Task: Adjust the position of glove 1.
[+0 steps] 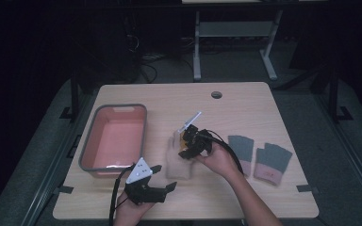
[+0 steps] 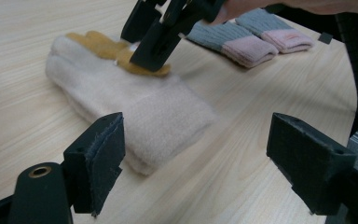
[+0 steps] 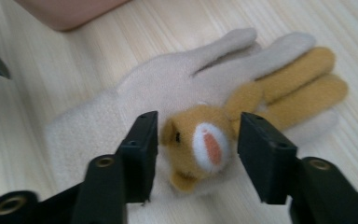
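Note:
A cream glove (image 1: 174, 165) with a tan animal face (image 3: 200, 144) and tan fingers lies flat at the table's middle. My right gripper (image 1: 185, 145) hangs low over it, open. In the right gripper view its jaws stand on either side of the animal face, and I cannot tell if they touch the fabric. My left gripper (image 1: 165, 178) is open near the front edge, just short of the glove's cuff (image 2: 168, 121), with nothing between its fingers. In the left gripper view the right gripper's black fingers (image 2: 156, 39) sit over the tan part of the glove.
A pink basin with a grey rim (image 1: 87, 146) stands at the left of the table. Two grey gloves with pink cuffs (image 1: 241, 150) (image 1: 273, 162) lie at the right. A round cable hole (image 1: 216, 94) is near the far edge.

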### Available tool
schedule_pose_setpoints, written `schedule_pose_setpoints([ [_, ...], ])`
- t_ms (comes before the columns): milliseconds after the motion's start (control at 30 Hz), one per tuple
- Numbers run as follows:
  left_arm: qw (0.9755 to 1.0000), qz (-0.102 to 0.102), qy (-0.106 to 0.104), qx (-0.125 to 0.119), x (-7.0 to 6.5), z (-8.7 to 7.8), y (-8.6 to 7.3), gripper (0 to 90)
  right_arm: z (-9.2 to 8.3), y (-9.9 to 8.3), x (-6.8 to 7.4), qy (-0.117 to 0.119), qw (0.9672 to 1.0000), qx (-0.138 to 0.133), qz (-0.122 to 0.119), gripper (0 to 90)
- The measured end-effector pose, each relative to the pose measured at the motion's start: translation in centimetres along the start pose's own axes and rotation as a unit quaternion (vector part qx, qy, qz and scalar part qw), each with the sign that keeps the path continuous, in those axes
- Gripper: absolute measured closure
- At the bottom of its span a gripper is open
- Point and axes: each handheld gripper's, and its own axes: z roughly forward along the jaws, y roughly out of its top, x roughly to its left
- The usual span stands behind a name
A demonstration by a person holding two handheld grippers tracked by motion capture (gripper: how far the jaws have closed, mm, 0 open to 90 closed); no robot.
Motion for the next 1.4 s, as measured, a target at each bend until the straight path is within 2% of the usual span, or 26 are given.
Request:
schedule_pose_setpoints([
  [33,1.0,0.003,0.0,0.002,0.1,0.1,0.0,19.5,-0.3,-0.2,-0.1,0.002,1.0,-0.006,0.006,43.7],
  [133,0.9999,-0.01,-0.003,0.007,0.2,0.3,0.0,20.2,-1.3,-0.8,-0.2,0.008,0.9995,-0.022,0.022,40.5],
  [200,0.9999,-0.011,-0.002,0.007,0.2,0.4,0.0,20.6,-1.8,-1.3,-0.2,0.009,0.9989,-0.031,0.035,39.0],
  [333,0.9997,-0.022,0.004,0.005,0.0,0.6,0.4,21.8,-2.7,-2.5,0.0,0.003,0.9983,-0.039,0.043,35.6],
  [400,0.9996,-0.028,0.0,0.007,0.0,0.8,0.6,22.3,-3.2,-3.4,0.2,-0.004,0.9979,-0.044,0.047,34.3],
  [533,0.9992,-0.03,0.005,0.025,0.0,1.2,1.0,24.5,-4.4,-5.1,0.1,-0.004,0.9964,-0.058,0.062,32.7],
  [633,0.9988,-0.039,0.013,0.027,0.1,1.4,1.2,24.4,-5.0,-6.2,0.3,-0.002,0.9952,-0.069,0.07,30.5],
  [767,0.9972,-0.06,0.024,0.039,0.5,2.0,2.0,24.3,-5.5,-7.7,0.6,-0.006,0.995,-0.068,0.073,29.1],
  [833,0.996,-0.069,0.032,0.048,0.7,2.4,2.4,24.4,-5.6,-8.4,0.7,-0.008,0.9953,-0.067,0.07,28.7],
  [900,0.9938,-0.088,0.037,0.057,1.1,2.9,2.7,24.6,-5.7,-9.0,0.7,-0.012,0.995,-0.069,0.072,28.6],
  [933,0.9938,-0.088,0.037,0.057,1.1,2.9,2.7,24.7,-5.8,-9.3,0.7,-0.012,0.9946,-0.07,0.076,28.6],
  [967,0.9908,-0.108,0.04,0.07,1.3,3.6,3.0,24.8,-5.8,-9.7,0.6,-0.014,0.9939,-0.075,0.08,28.6],
  [1000,0.9908,-0.108,0.04,0.07,1.3,3.6,3.0,24.8,-5.8,-9.7,0.6,-0.014,0.9939,-0.075,0.08,28.6],
  [1033,0.9883,-0.11,0.051,0.093,1.5,4.2,3.2,24.8,-5.9,-10.1,0.3,-0.018,0.9943,-0.071,0.078,28.3],
  [1067,0.9873,-0.111,0.055,0.099,1.5,4.4,3.2,24.8,-6.0,-10.4,0.2,-0.022,0.9937,-0.074,0.081,28.3],
  [1233,0.9823,-0.135,0.066,0.112,2.4,5.1,3.3,26.8,-6.1,-11.4,0.2,-0.015,0.9925,-0.078,0.093,28.3],
  [1267,0.9818,-0.138,0.066,0.113,2.5,5.2,3.3,29.4,-6.0,-11.4,0.2,-0.016,0.9929,-0.077,0.09,28.3],
  [1300,0.9802,-0.145,0.067,0.117,2.7,5.4,3.2,30.3,-6.0,-11.4,0.3,-0.014,0.9927,-0.078,0.091,28.3],
  [1367,0.9778,-0.159,0.067,0.119,2.9,5.8,3.2,29.9,-6.0,-11.3,0.5,-0.013,0.9928,-0.079,0.09,28.3],
  [1400,0.9769,-0.162,0.067,0.122,3.0,6.0,3.1,29.6,-5.9,-11.2,0.5,-0.016,0.9932,-0.082,0.081,28.2],
])
